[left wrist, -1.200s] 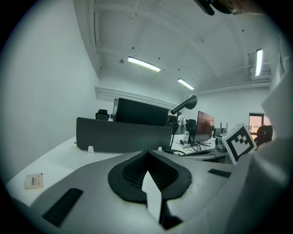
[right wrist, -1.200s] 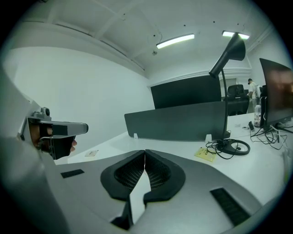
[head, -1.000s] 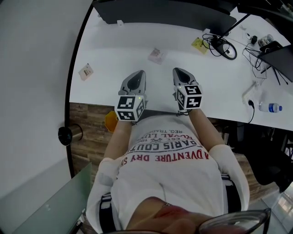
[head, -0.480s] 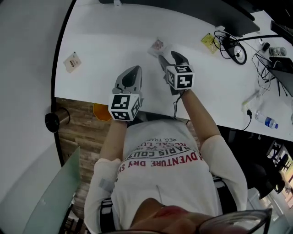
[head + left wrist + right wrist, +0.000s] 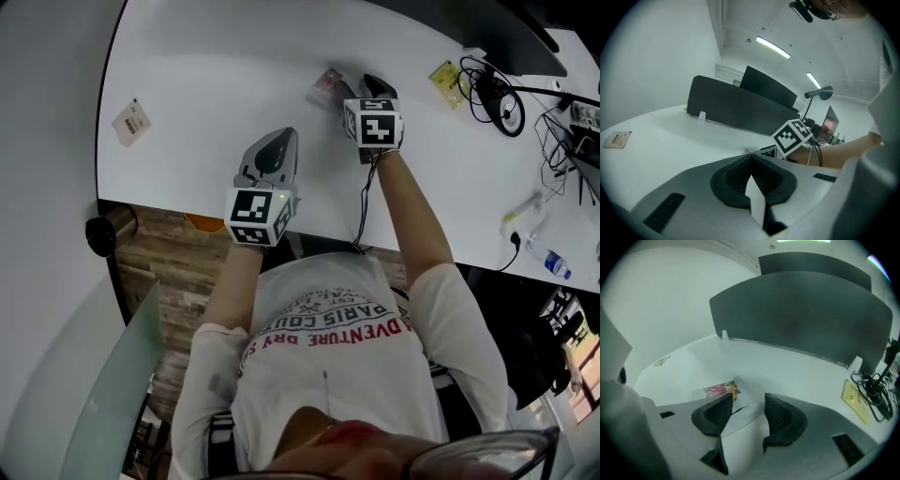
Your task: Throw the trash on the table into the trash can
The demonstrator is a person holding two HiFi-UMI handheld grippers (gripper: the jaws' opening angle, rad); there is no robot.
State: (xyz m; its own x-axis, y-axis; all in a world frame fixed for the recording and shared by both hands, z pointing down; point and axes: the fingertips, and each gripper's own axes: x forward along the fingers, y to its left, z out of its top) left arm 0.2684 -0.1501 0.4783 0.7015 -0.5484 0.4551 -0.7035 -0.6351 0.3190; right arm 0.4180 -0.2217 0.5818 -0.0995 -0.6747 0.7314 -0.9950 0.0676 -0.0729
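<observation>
Nearest, at the bottom of the head view: a white shirt [image 5: 323, 375] with red and dark print, and both forearms reaching forward.

Next, left gripper [image 5: 272, 145]: hangs over the near edge of the white table [image 5: 216, 94], well apart from any trash. In the left gripper view [image 5: 751, 161], pads pressed together tip to tip, with nothing between them.

Below that edge, on the wooden floor [image 5: 169, 272]: an orange object [image 5: 202, 223], mostly hidden by the table; cannot tell what kind. Far to the right, near the table corner: a plastic bottle [image 5: 547, 260] lying on its side.

Further in, right gripper [image 5: 358, 86]: points down at the table top. Jaws spread wide, having just been opening. Between them, in the right gripper view [image 5: 749, 401]: the clear end of a snack wrapper [image 5: 719, 390], with its pink and orange printed end just beyond the left pad. Flat on the table, not pinched by either pad as far as visible. In the head view, the same wrapper [image 5: 325, 84] just left of the gripper tips.

Well to the left, alone near the curved table edge: a small pale packet [image 5: 130, 122]. To the right of the right gripper: a yellow packet [image 5: 447, 77], just beside a bundle of black cables [image 5: 497, 94].

At the back, upright along the table: a dark divider panel [image 5: 801, 319].
</observation>
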